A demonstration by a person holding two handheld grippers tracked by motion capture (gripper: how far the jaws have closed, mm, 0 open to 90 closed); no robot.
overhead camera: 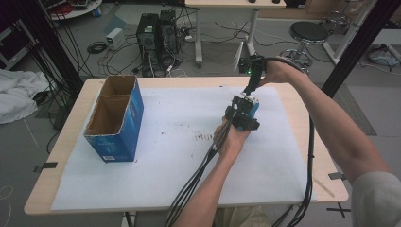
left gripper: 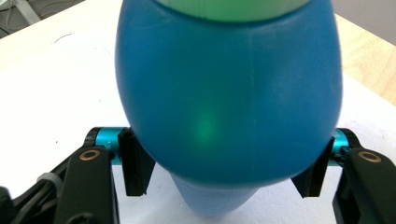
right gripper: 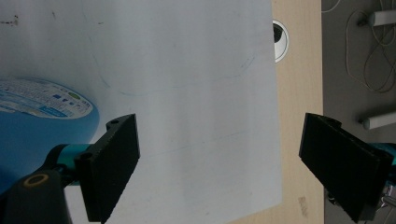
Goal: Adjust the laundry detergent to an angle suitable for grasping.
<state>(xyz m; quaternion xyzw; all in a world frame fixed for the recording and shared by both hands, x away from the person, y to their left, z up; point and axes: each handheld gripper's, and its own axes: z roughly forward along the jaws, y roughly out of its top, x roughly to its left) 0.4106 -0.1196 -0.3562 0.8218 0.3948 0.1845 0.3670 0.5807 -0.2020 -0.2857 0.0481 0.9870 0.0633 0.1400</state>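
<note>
A blue plastic bottle with a green band at its upper end stands between the jaws of my left gripper. Both black pads lie against its sides, so the grip is shut on it. In the high view the left gripper holds the blue bottle right of the table's middle. My right gripper hangs just above and behind it, pointing down. In the right gripper view its jaws stand wide open over bare paper, with the labelled bottle off to their left.
An open blue cardboard box with two compartments stands at the table's left. A white paper sheet covers most of the wooden table. A cable hole sits past the sheet's edge. Cables trail toward the front edge.
</note>
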